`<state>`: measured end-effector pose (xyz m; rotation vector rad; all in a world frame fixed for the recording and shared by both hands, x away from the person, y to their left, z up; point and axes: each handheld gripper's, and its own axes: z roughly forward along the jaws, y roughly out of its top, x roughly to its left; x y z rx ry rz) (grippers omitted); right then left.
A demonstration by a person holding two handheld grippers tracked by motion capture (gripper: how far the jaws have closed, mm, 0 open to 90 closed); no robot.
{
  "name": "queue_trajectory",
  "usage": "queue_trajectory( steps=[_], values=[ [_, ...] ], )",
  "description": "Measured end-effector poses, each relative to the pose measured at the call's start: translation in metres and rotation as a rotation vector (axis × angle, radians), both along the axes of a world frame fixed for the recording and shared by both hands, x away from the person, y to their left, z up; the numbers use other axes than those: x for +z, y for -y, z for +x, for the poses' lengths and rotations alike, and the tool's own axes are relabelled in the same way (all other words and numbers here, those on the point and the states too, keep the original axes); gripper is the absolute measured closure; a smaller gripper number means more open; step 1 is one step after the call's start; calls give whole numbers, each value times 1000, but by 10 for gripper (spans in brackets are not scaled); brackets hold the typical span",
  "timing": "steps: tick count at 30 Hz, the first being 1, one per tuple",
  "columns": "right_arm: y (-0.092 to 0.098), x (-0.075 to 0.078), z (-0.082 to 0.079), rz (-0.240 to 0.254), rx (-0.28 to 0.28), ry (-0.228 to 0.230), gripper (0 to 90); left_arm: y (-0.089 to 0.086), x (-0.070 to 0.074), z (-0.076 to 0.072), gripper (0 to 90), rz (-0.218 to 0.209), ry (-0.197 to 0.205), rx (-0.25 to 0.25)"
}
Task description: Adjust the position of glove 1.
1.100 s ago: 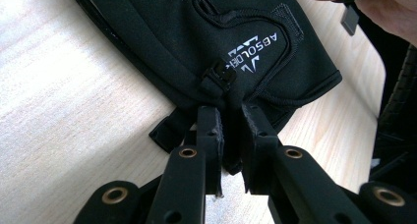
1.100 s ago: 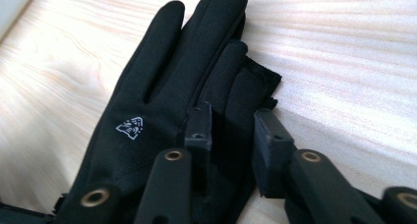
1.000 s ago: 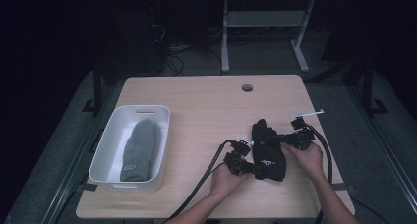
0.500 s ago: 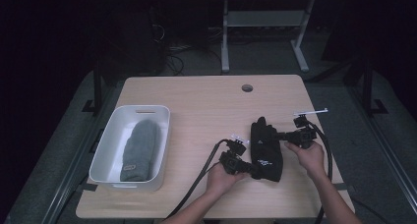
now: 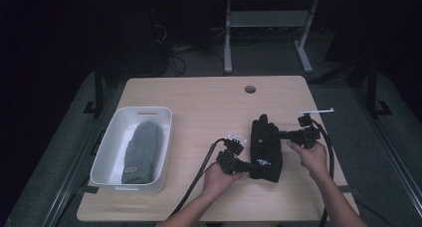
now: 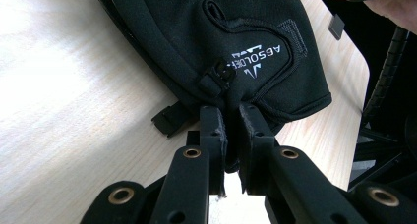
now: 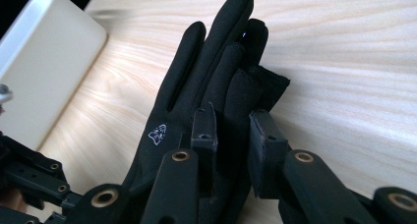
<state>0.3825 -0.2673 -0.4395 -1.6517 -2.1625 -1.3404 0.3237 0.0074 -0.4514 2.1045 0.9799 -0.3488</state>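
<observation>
- While the left tool (image 6: 232, 117) pinches the black glove (image 5: 266, 148) at its cuff, its jaws are nearly together, anchoring it on the desk (image 5: 199, 102).
- Opposite, the right tool (image 7: 231, 130) clamps a glove finger, jaws slightly wider, stretching the fabric flat between them.

Both forearms come in from the bottom of the high view, low over the table. The left hand (image 5: 217, 176) holds the left gripper (image 5: 249, 168) pointing right, fingers (image 6: 212, 130) pinched tight with just a sliver of gap, clamped on the glove (image 5: 267, 150). The right hand (image 5: 312, 157) holds the right gripper (image 5: 277, 135) pointing left toward the other one, its fingers (image 7: 204, 130) a bit further apart, closed on the glove's side.
</observation>
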Motion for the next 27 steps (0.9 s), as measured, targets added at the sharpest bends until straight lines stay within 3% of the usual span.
queue_trajectory(
  steps=[27],
  values=[
    [-28,33,8,67,21,24,752,-38,28,3,826,-11,53,19]
  ],
)
